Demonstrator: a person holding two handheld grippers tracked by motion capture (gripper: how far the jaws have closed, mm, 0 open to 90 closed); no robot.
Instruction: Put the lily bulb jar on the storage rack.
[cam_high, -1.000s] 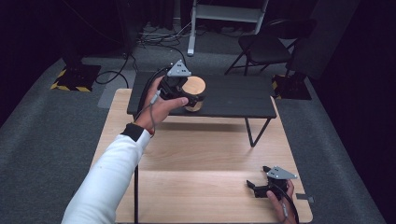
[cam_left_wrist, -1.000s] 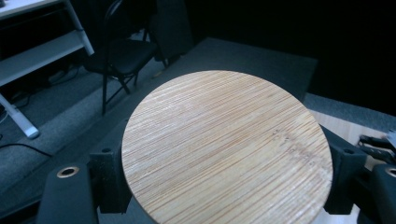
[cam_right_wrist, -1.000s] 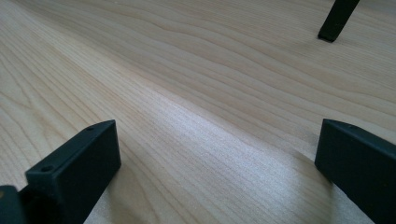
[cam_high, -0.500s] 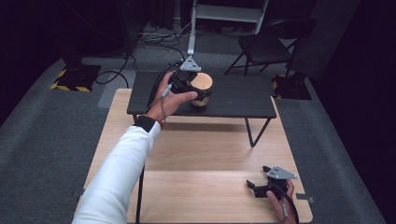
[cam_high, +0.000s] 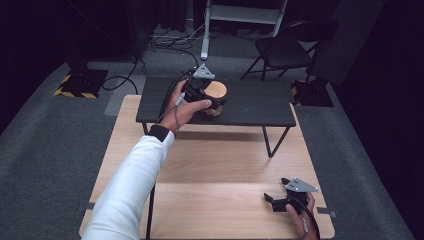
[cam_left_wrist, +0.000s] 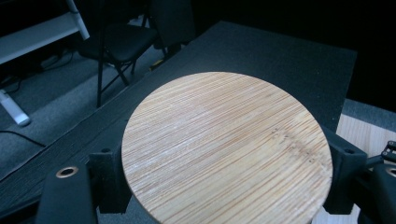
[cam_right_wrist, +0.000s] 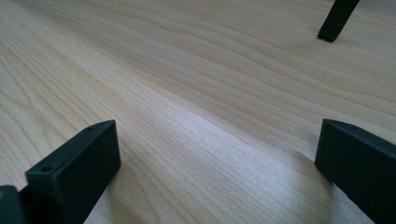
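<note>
Now: left gripper (cam_high: 214, 102) jaws clamp one wooden disc (cam_left_wrist: 224, 149) | right gripper (cam_high: 276, 201) jaws wide

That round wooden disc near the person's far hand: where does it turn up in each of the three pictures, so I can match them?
High view: the wooden disc sits upper centre, on the black raised shelf, at the left gripper.
Left gripper view: it spans the middle, with a black jaw at each side.
Right gripper view: not in it.
Shared landmark: the black raised shelf under the disc.
</note>
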